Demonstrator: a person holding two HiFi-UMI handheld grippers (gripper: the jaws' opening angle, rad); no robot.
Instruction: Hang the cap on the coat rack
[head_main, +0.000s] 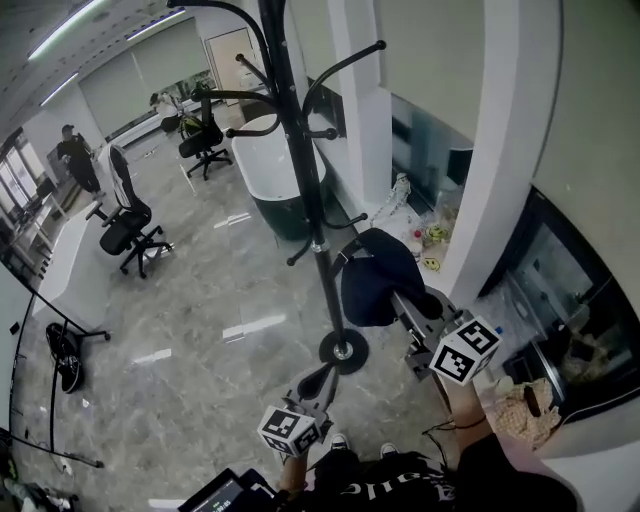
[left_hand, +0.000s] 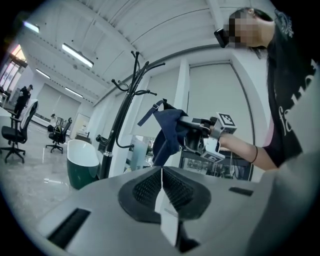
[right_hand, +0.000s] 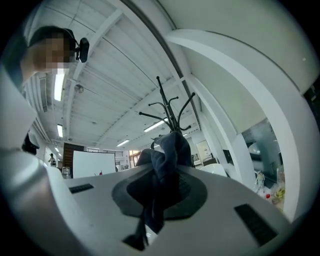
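"Grey polished floor (head_main: 200, 300) is spreading out under us, and the black coat rack (head_main: 300, 130) is standing on it right in front of me."

"Where is the cap?"

"I am pinching the dark blue cap (head_main: 375, 275) in my right gripper (right_hand: 159, 187). Its jaws are sitting almost together, squeezing the bunched fabric, which is spilling out above and below them."

"Is it hanging on the rack?"

"No. I am holding it in the air just to the right of the pole, lower than the top hooks and resting on none of them."

"And what is your left gripper (left_hand: 161, 186) doing?"

"Its jaws are pressing against each other with nothing between them. It is pointing up toward the rack from lower down, apart from the cap."
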